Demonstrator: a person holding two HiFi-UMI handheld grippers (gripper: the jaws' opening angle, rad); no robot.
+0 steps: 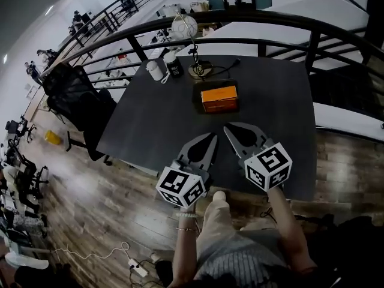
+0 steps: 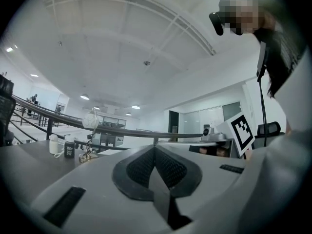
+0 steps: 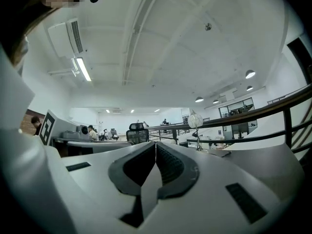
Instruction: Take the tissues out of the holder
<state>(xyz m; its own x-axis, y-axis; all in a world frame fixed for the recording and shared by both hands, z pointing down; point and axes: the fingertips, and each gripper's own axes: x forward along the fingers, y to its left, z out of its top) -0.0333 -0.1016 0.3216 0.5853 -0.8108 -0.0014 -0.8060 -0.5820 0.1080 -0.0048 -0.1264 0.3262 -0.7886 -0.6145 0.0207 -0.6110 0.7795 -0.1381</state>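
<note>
An orange tissue pack (image 1: 218,95) lies in a dark rectangular holder (image 1: 197,101) near the middle of the dark table (image 1: 150,125). Both grippers hang over the table's near part, pointing level toward the holder, a short way in front of it. My left gripper (image 1: 213,136) (image 2: 155,148) is shut, its ribbed pads pressed together with nothing between them. My right gripper (image 1: 227,128) (image 3: 155,144) is shut and empty as well. The two tips stand close side by side. Neither gripper view shows the holder.
At the table's far edge stand a white cup (image 1: 155,69) (image 2: 53,144), a black can (image 1: 174,68) (image 2: 69,149) and a globe lamp (image 1: 185,26) (image 3: 195,120) with a cable. A black office chair (image 1: 75,95) is left of the table; a black railing (image 1: 312,41) runs behind it.
</note>
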